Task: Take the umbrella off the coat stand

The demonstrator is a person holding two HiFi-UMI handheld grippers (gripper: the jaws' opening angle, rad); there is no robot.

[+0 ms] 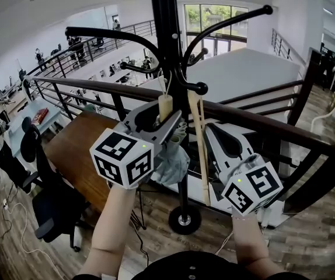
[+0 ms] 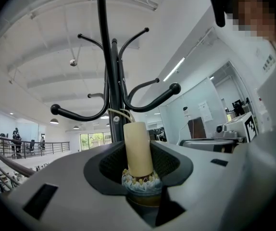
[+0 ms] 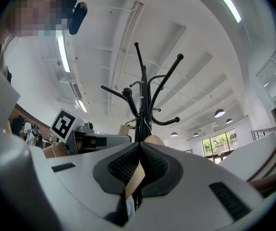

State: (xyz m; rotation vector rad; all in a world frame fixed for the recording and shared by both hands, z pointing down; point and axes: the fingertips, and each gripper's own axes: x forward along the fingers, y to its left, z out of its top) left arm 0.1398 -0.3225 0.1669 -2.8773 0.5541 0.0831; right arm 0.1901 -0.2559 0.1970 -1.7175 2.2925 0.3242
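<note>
Left gripper [image 2: 138,150]: jaws part-open, pads clamped on the cream handle of the umbrella [image 1: 171,159], handle upright between them. The umbrella hangs by its cord close against the coat stand [image 1: 168,39] pole, grey fabric bunched at 6 o'clock of the handle. Right gripper [image 3: 139,148]: jaws nearly together, pinching a flat wooden strip [image 1: 199,150] at 3 o'clock of the umbrella.

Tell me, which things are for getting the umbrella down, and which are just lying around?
For the job: umbrella, coat stand, left tongs gripping the umbrella's handle.

Just around: tan stick beside the umbrella, pinched in the right tongs; office chair; wooden table; railing.
</note>
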